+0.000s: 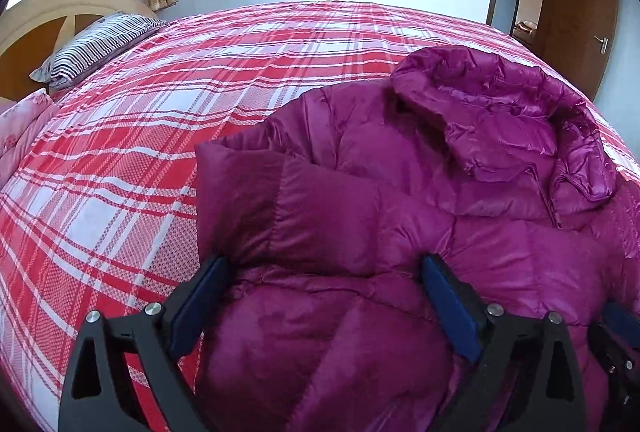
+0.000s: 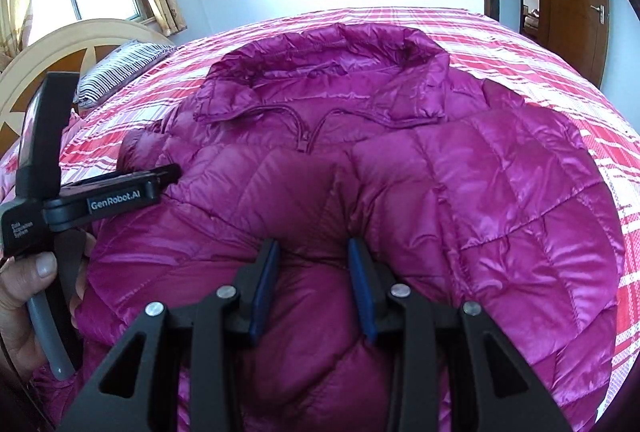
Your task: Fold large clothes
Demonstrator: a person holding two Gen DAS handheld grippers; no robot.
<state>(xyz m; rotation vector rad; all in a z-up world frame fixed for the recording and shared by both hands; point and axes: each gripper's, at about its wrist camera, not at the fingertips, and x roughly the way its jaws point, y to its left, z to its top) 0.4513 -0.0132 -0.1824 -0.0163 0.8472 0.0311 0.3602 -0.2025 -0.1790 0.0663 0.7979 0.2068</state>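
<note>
A magenta quilted down jacket [image 2: 460, 191] lies front up on the bed, its hood [image 2: 332, 59] toward the far side. In the left wrist view a sleeve [image 1: 304, 207] with a darker cuff is folded across the jacket's body. My left gripper [image 1: 322, 272] stands wide open over that sleeve, one finger at the jacket's left edge, its pads not pressing. In the right wrist view my right gripper [image 2: 314, 252] is narrowed on a puffy fold of the jacket just below another dark cuff [image 2: 300, 183], and fabric fills the gap between the pads.
The bed has a red and white plaid sheet [image 1: 140, 151], a striped pillow [image 1: 96, 47] and a wooden headboard [image 1: 48, 15] at the left. A pink floral quilt [image 1: 20, 127] lies at the left edge. A wooden door [image 1: 580, 15] stands at the right. A hand [image 2: 24, 296] holds the left gripper.
</note>
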